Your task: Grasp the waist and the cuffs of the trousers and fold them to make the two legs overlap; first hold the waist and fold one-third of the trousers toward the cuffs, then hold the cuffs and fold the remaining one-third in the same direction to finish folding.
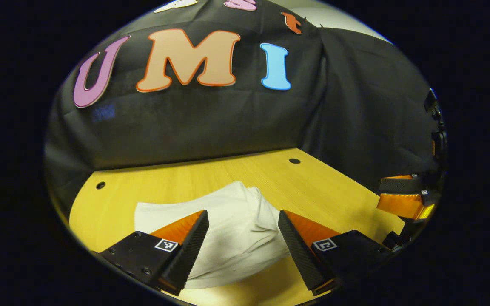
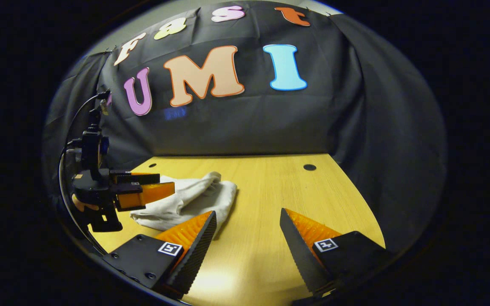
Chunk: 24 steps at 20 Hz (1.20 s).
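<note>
The white trousers (image 1: 232, 229) lay in a rumpled, folded bundle on the wooden tabletop (image 2: 279, 204), nearer its left edge than its right. The left gripper (image 1: 243, 242) hung above them, its 2 fingers spread wide and holding nothing. The right gripper (image 2: 248, 244) (equally wide open, equally empty) hovered over bare wood just beside the bundle, toward the right edge.

left tool (image 1: 243, 238) agape above white trousers (image 1: 236, 225) on table (image 1: 313, 178).
</note>
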Motion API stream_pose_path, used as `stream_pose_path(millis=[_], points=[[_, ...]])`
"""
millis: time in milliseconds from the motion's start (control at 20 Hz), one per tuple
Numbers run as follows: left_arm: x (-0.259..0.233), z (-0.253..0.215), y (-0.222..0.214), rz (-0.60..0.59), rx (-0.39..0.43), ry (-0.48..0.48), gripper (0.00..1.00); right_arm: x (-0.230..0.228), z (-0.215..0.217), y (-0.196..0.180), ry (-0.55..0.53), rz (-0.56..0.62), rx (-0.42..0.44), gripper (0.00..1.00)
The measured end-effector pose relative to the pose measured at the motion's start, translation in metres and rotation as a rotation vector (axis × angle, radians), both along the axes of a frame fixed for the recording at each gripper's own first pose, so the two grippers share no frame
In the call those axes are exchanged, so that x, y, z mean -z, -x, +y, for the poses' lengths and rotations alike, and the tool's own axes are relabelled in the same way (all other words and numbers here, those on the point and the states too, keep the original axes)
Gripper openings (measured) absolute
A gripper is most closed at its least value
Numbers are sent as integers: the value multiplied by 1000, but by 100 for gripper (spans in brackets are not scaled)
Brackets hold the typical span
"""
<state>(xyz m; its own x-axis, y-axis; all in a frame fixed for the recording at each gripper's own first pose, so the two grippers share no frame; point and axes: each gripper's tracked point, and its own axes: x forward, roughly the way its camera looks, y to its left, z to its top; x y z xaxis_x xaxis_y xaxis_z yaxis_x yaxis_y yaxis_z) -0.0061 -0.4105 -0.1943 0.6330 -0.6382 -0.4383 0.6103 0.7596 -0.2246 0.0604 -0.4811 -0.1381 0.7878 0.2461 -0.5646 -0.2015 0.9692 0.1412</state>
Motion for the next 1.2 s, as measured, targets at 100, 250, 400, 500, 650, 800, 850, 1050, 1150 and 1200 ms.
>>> stream_pose_path(millis=[100,250,400,500,650,800,850,1050,1150,1200], points=[[-14,33,-9,-34,-63,2,98,-16,23,-11,-11,-43,-18,92],[-37,84,-23,-73,-158,-3,98,-41,60,-23,-36,-103,-40,96],[-54,139,-40,-112,-253,-15,98,-69,95,-35,-59,-168,-53,96],[-66,176,-48,-141,-309,-29,98,-90,115,-45,-73,-222,-48,92],[-82,226,-61,-176,-395,-68,97,-117,132,-58,-67,-298,-26,96],[-101,262,-72,-215,-471,-69,97,-130,143,-68,-66,-327,-2,96],[-109,269,-75,-230,-486,-64,98,-133,146,-72,-69,-328,8,96],[-125,288,-86,-292,-508,-80,98,-141,145,-76,-61,-348,43,96],[-130,290,-88,-310,-506,-72,97,-145,143,-76,-52,-356,52,96],[-132,290,-89,-316,-503,-64,97,-146,142,-77,-47,-360,57,96]])
